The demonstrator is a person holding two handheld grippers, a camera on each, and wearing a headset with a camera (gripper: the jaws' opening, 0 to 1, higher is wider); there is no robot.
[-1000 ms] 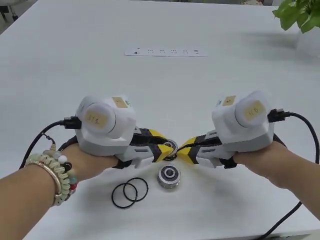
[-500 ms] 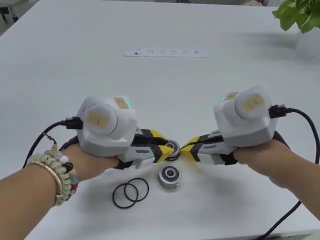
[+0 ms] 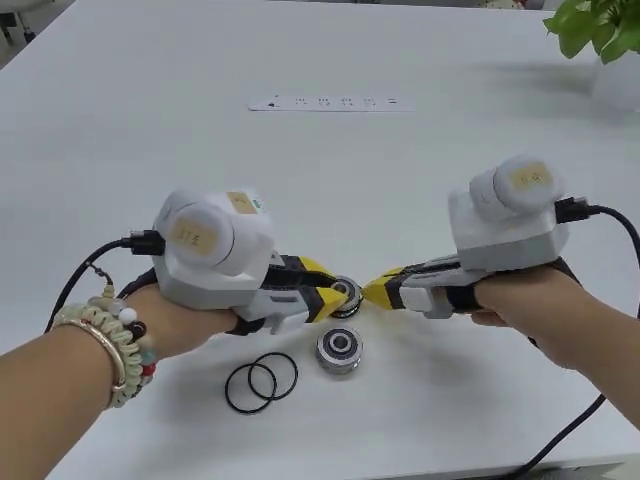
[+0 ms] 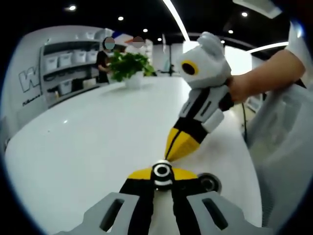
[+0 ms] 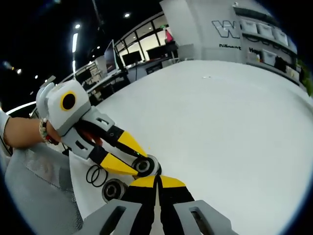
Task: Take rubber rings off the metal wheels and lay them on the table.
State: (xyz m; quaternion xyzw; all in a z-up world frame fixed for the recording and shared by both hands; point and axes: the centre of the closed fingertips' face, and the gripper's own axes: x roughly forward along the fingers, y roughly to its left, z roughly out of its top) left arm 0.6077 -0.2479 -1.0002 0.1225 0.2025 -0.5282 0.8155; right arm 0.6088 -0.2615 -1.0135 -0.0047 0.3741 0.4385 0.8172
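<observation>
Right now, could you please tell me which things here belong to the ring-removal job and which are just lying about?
Part of the job:
- metal wheel clamped in the left tool
- right tool, shut, its tip close to that wheel
- second metal wheel on the table
- two rubber rings lying near it

Just lying about:
- white power strip
- leafy plant

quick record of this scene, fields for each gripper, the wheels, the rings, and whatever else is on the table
left gripper: shut on held wheel
right gripper: jaws together, tip just beside the held wheel; contact cannot be told
loose wheel: lying flat on the table, nearer the person than the grippers
rubber rings: two, black, overlapping, flat on the table beside the loose wheel
ring on held wheel: too small to tell
background: power strip farther across the table, plant at the far corner
</observation>
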